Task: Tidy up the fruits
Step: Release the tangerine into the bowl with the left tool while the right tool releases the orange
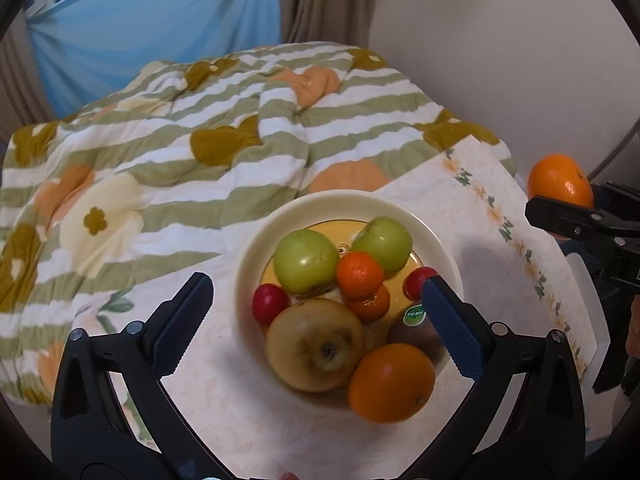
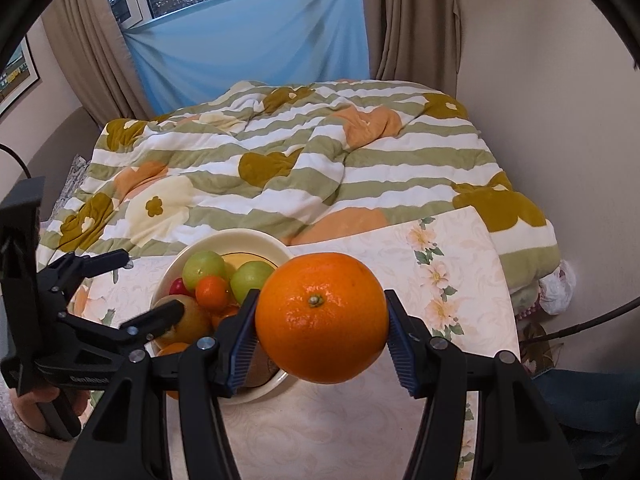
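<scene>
Left gripper with jaws spread wide and nothing between the pads, held above the cream bowl; its right finger overlaps the bowl's right side in the left wrist view, covering part of a brown fruit bearing a green sticker, while its left finger lies outside the bowl's left rim. Right gripper partly closed, both blue pads pressed against the sides of a large orange, stem end facing the camera, held in the air just right of the bowl and above the floral cloth. Inside the bowl: two green apples at the far side, a small mandarin between them with a second one directly nearer, a red fruit at the left wall and another at the right wall, a yellow-brown pear at the near side, and an orange resting at the near right rim. Beyond the bowl, a striped flower-patterned quilt covers the bed; behind it hang a blue sheet and beige curtains. From the right wrist view, the left gripper's near finger crosses in front of the pear.
</scene>
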The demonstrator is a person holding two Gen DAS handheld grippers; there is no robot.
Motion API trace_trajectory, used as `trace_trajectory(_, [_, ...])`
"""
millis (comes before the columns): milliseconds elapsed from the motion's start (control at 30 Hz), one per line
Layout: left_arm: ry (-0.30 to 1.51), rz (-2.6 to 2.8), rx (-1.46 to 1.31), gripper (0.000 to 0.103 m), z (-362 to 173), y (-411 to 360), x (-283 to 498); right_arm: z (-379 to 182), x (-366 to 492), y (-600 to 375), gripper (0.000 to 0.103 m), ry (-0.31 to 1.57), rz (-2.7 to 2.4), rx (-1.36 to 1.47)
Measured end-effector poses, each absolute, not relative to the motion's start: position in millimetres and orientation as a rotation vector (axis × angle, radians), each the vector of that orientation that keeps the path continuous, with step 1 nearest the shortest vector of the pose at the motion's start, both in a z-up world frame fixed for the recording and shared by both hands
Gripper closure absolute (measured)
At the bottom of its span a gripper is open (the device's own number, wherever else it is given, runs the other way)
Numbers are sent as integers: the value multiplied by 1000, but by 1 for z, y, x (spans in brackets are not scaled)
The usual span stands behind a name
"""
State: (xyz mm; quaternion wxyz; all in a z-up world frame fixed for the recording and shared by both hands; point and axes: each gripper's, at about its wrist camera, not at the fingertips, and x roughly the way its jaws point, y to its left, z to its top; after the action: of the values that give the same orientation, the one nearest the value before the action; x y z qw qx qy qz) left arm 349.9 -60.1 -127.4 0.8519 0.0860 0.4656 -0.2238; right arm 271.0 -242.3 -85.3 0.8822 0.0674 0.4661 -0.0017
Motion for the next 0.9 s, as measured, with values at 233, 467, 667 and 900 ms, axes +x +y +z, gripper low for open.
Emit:
trace_trajectory(233, [962,-381,111,0,-109,-24,339,-82,276,-229,49,971,45,112])
trace_trajectory(467, [953,-262,45,0,-97,21,323,-97,289,-208,49,991,115,91])
trace_trajectory(667, [959,-182,0,0,-98,49,308,-123,298,-197,49,1013,148,98])
trace_trajectory(900, [979,-148,-22,0,-112,68,304,-149,302,-191,49,1023,154,143])
